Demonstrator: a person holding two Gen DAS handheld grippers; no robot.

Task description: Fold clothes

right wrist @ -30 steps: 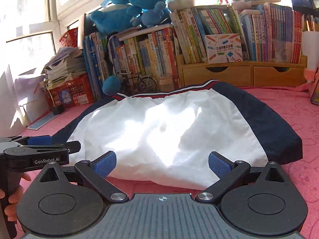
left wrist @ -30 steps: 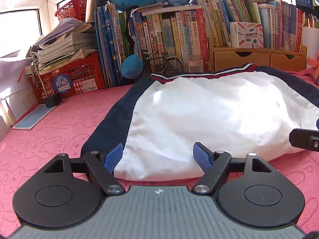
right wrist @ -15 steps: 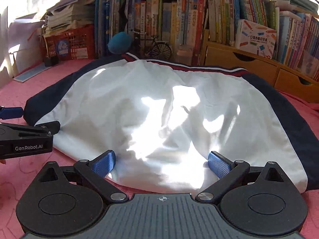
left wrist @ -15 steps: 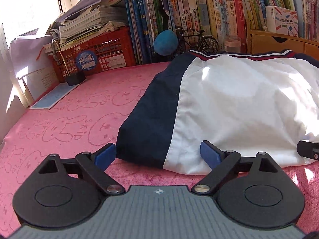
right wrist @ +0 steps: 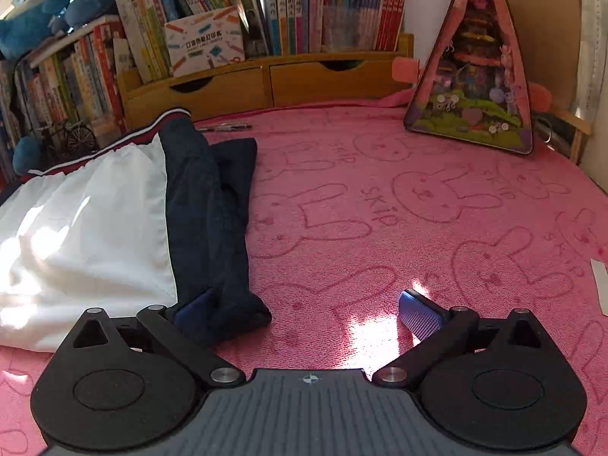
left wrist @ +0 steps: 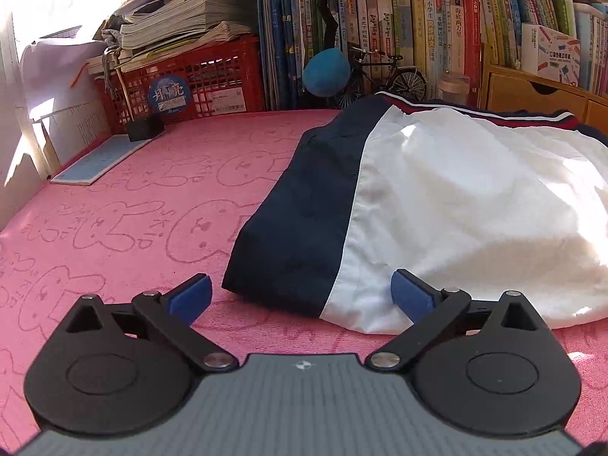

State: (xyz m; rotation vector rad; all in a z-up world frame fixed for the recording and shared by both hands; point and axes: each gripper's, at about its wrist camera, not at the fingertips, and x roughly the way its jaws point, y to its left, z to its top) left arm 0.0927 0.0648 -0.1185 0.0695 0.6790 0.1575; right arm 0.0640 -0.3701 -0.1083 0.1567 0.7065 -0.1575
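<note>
both tools [left wrist: 300, 296] [right wrist: 306, 309] straddle the garment's [left wrist: 456, 197] near corners.

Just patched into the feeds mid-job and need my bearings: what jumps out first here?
The white-and-navy garment lies spread on the pink bunny-print cloth, filling the middle. Each claw sits at a near corner: the left claw, its jaws opening, frames the navy left corner without touching, while the right claw stands open around the rumpled navy right edge. Behind runs a crowded wall of books, with a triangular pink tin at far right.
</note>
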